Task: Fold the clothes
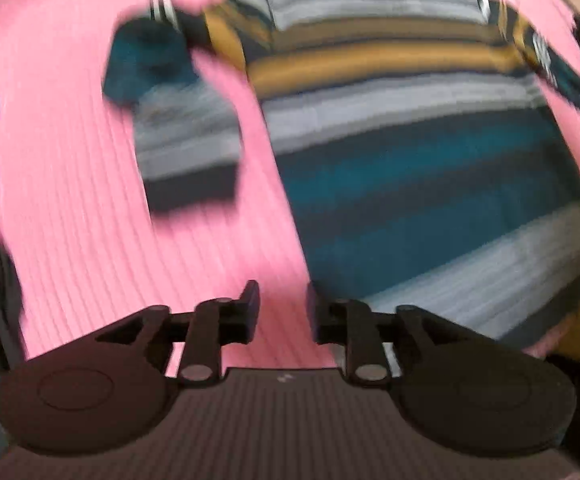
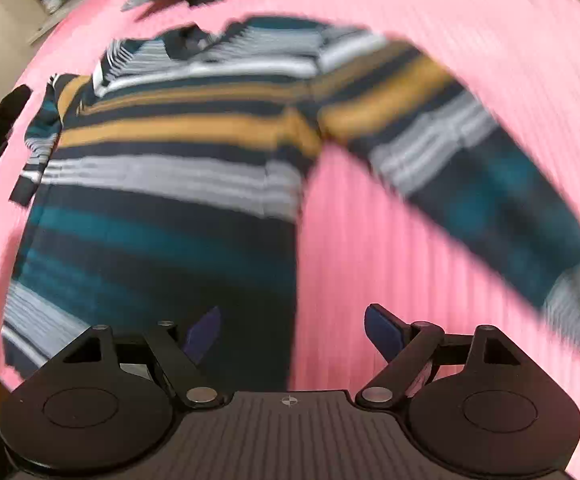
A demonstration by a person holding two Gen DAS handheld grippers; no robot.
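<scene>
the striped sweater lies flat on the pink mat, collar away. both are released and empty: left hand-held gripper beside its hem corner, right hand-held gripper over the opposite side edge; that sleeve lies nearest the right one.

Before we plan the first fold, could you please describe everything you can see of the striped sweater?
The striped sweater lies flat, front up, on the pink ribbed surface. It looks knitted, with horizontal bands of navy, teal, grey-white and mustard, and a dark collar at the far end. One long sleeve stretches out diagonally; the other sleeve lies bent beside the body. The hem is nearest the cameras. Nothing is gripping it; both views are motion-blurred.
</scene>
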